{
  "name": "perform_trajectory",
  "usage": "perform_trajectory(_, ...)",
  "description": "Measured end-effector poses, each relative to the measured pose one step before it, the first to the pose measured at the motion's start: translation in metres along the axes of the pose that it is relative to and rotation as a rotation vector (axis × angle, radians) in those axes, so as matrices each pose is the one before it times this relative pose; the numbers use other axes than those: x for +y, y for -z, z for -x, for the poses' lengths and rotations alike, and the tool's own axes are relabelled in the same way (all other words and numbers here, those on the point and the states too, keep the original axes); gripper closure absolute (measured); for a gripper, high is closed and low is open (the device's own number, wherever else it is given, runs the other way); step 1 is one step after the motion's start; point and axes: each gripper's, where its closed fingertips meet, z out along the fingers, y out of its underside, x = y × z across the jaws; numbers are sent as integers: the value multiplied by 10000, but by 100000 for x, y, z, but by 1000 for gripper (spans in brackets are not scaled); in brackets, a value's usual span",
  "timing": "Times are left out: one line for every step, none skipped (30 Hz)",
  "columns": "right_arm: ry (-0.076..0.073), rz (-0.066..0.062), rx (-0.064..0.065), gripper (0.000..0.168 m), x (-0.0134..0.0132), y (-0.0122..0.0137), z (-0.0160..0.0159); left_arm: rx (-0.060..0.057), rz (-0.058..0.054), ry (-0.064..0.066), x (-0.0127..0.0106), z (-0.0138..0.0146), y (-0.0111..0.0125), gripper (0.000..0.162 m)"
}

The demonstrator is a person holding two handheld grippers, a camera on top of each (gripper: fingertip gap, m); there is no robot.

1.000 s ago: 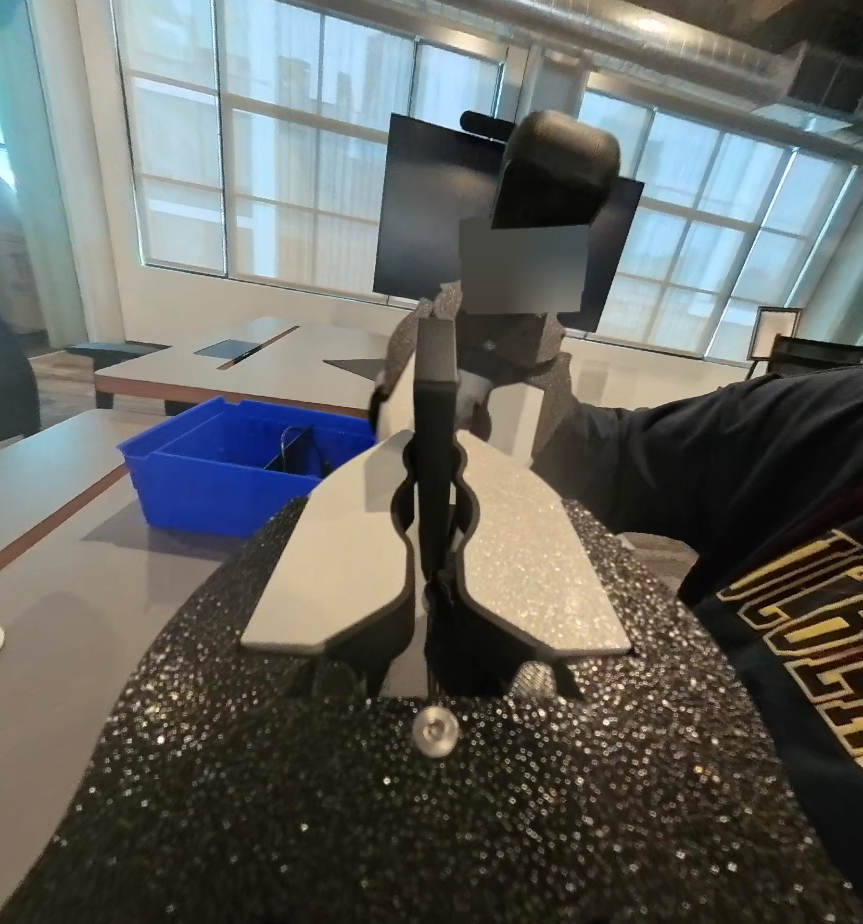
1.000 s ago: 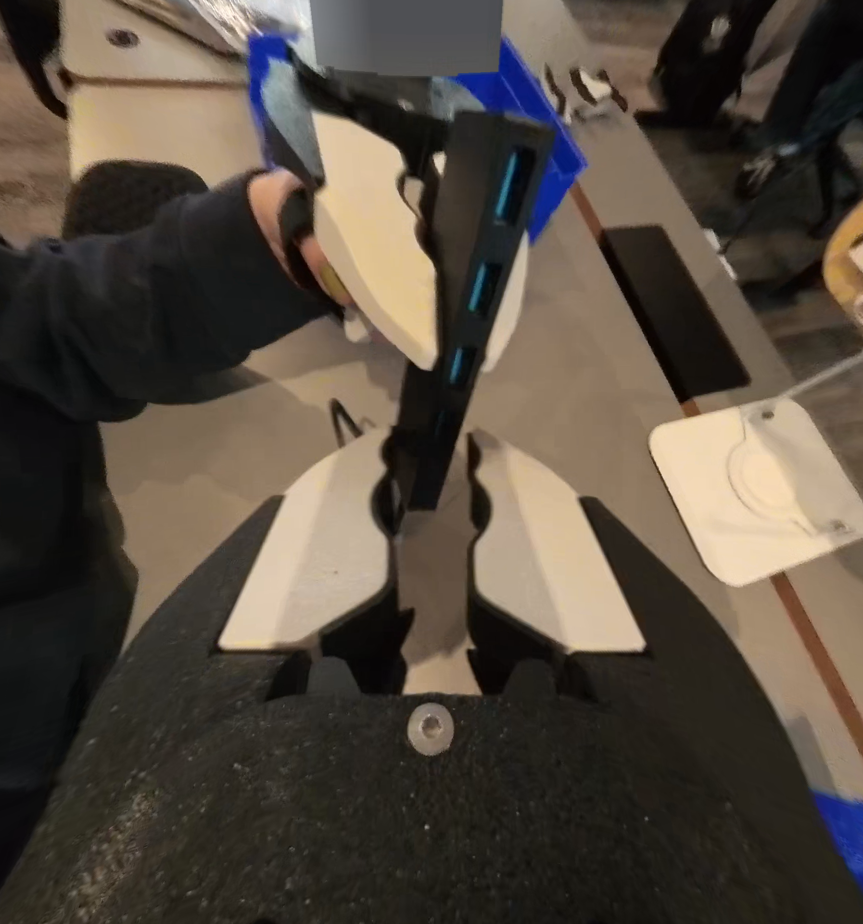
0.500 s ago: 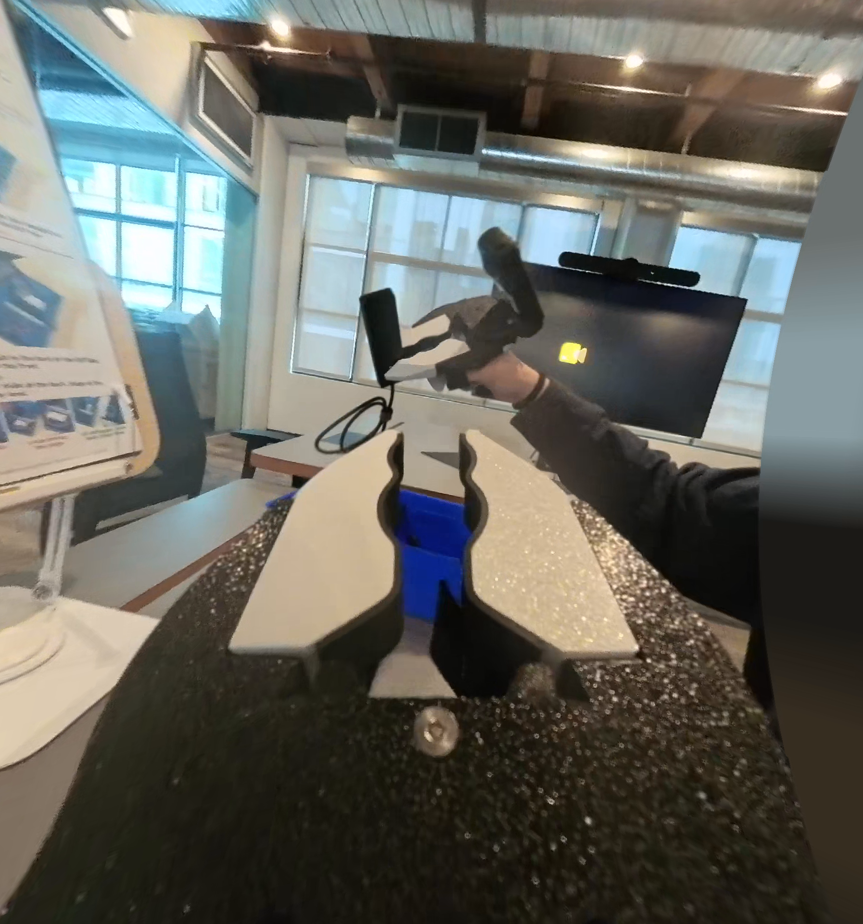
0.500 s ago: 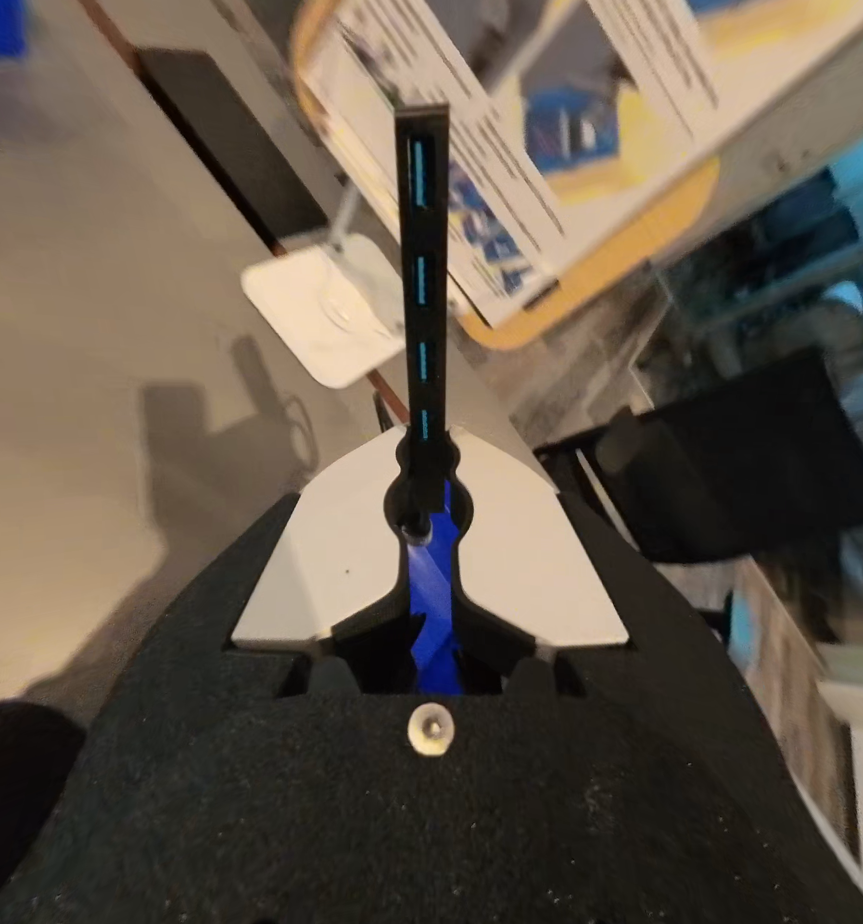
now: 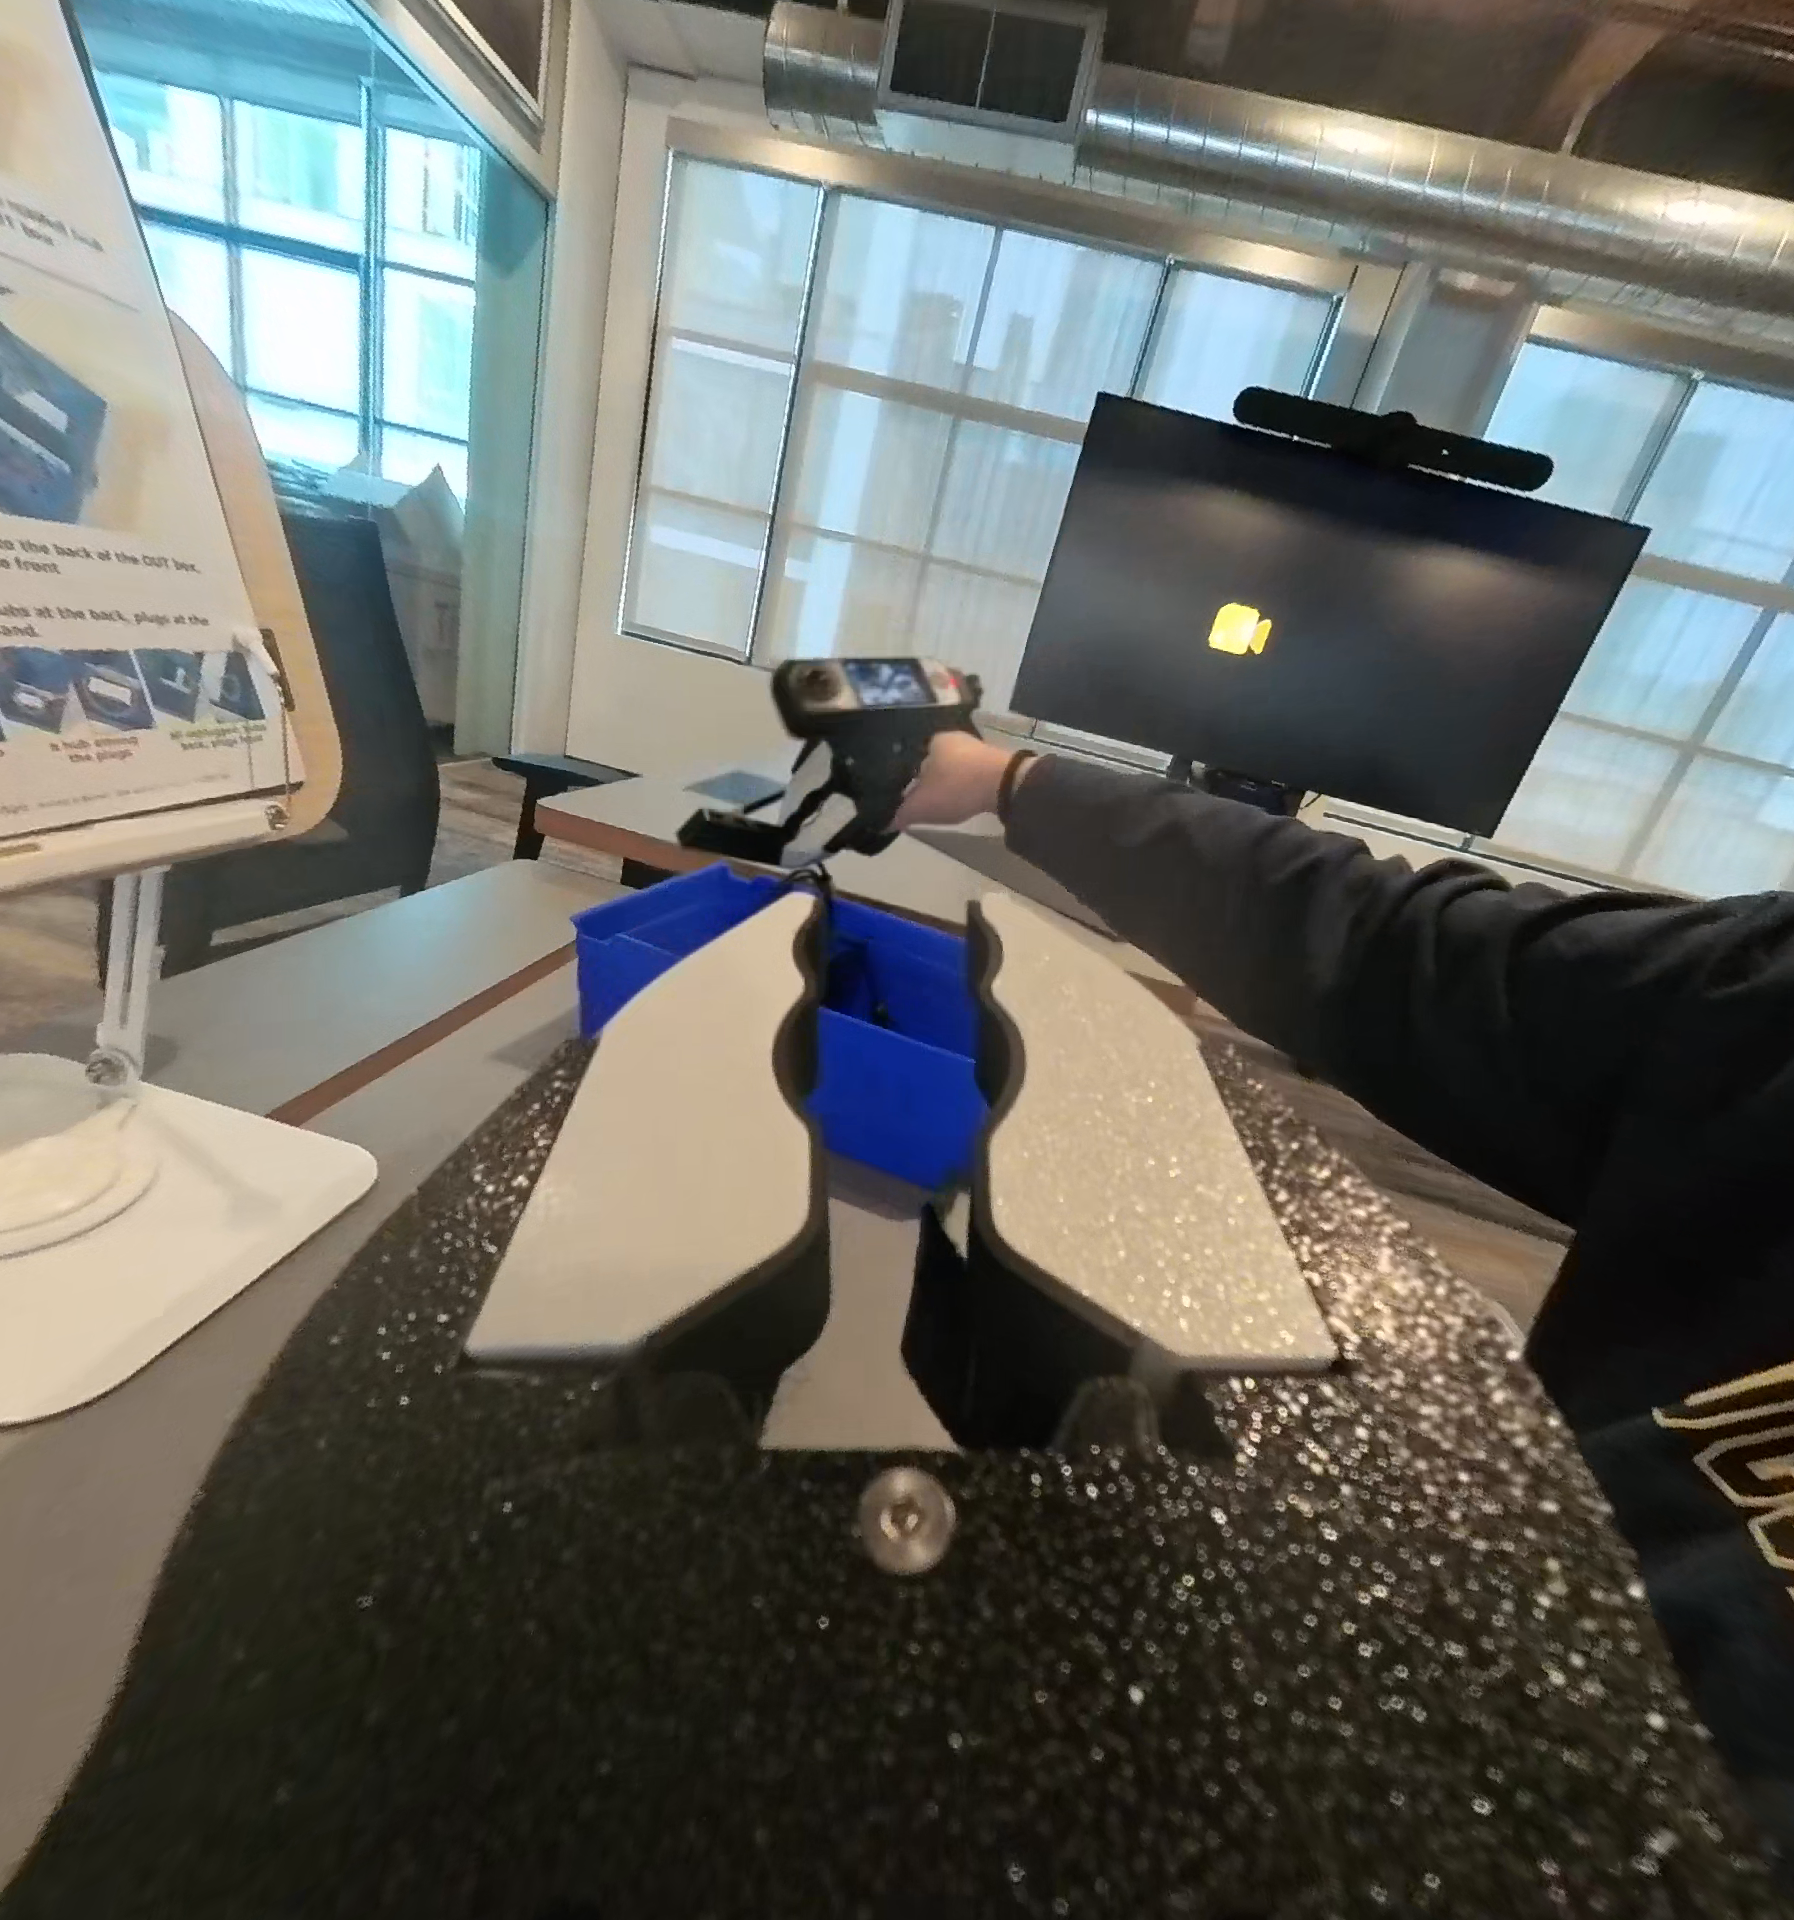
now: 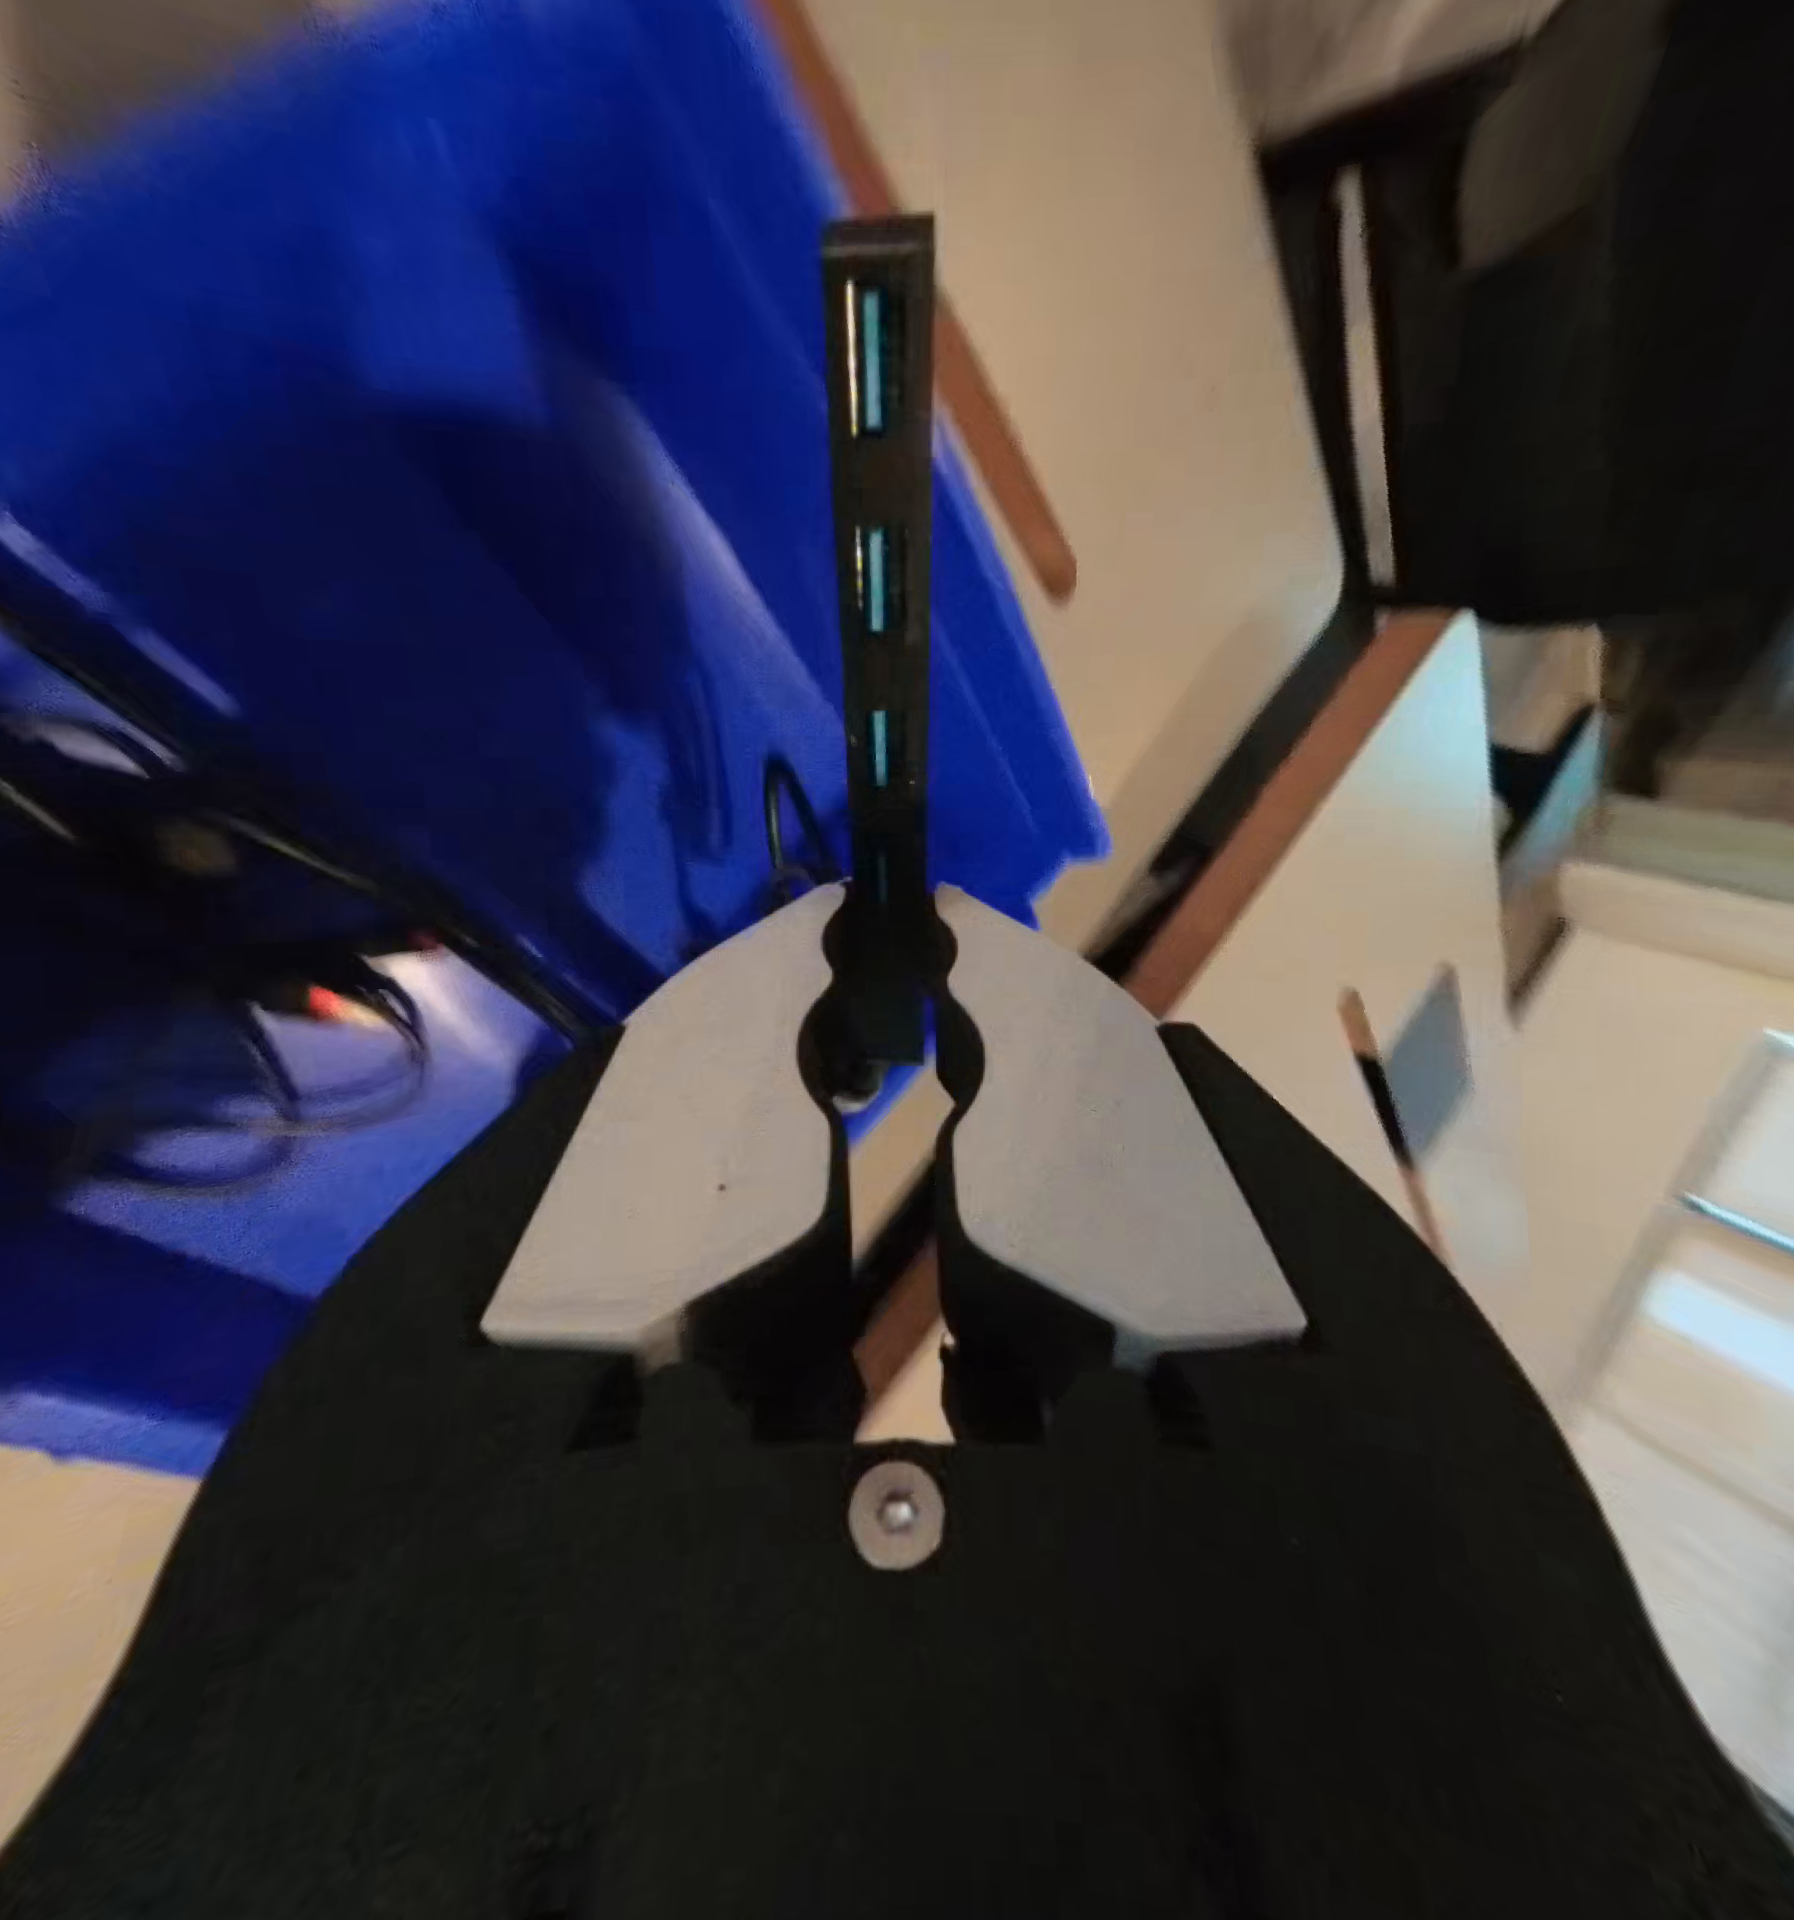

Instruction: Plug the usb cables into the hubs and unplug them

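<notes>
My right gripper [image 6: 888, 894] is shut on one end of a slim black USB hub [image 6: 880, 582] with several blue ports; the hub sticks straight out past the fingertips. A blue bin [image 6: 353, 520] with dark cables in it lies blurred below and to the left of the hub. In the left wrist view my left gripper [image 5: 891, 914] is open and empty, pointing at the blue bin [image 5: 872, 1091]. The right gripper [image 5: 841, 790] shows farther off above the bin's far side, holding the hub [image 5: 732, 831] level, with a thin cable hanging from it.
A white sign stand [image 5: 72, 1195] with a printed sheet stands on the grey table [image 5: 353, 987] at the left. A person's dark sleeve [image 5: 1392, 966] reaches across on the right. A dark screen [image 5: 1308, 613] and windows are behind. More tables [image 6: 1184, 416] lie beyond the bin.
My left gripper let go of the hub and drew back, now open. My right gripper carried the hub away, swung it high, then brought it down over the far side of the blue bin.
</notes>
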Motion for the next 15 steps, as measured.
perform_trajectory(545,947,227,157,937,-696,-36,20,136,36,311,31,-205,137)
perform_trajectory(598,814,283,157,640,-585,-86,18,141,21,296,0,-220,137)
perform_trajectory(539,620,226,157,280,-464,-28,12,138,16,271,28,-215,137)
perform_trajectory(396,404,161,157,-77,-308,14,-5,132,9,282,73,-256,137)
perform_trajectory(303,195,50,157,-400,-136,98,-18,126,1,228,115,-226,137)
perform_trajectory(245,66,-93,157,-561,-54,282,-20,109,-17,160,63,-140,137)
perform_trajectory(244,-21,-177,157,-649,3,434,-13,82,-26,110,64,-80,137)
perform_trajectory(221,-24,-123,157,-586,4,367,-13,68,-24,98,11,-53,137)
perform_trajectory(171,8,-117,157,-466,9,343,-12,45,-19,22,67,-70,137)
perform_trajectory(71,-3,-122,156,-419,-4,290,-10,20,-15,32,39,-54,137)
perform_trajectory(-57,8,-116,155,-296,-7,208,-6,8,-10,-4,-15,-69,137)
perform_trajectory(-119,26,-156,148,-162,-27,162,-7,-9,7,-21,43,-5,137)
perform_trajectory(-180,72,-166,142,-11,-31,125,-4,-18,5,-14,34,11,137)
perform_trajectory(-213,133,-195,138,162,-18,137,-7,-11,0,-15,27,44,137)
perform_trajectory(-234,228,-12,133,374,8,-133,-19,-8,1,-15,10,53,137)
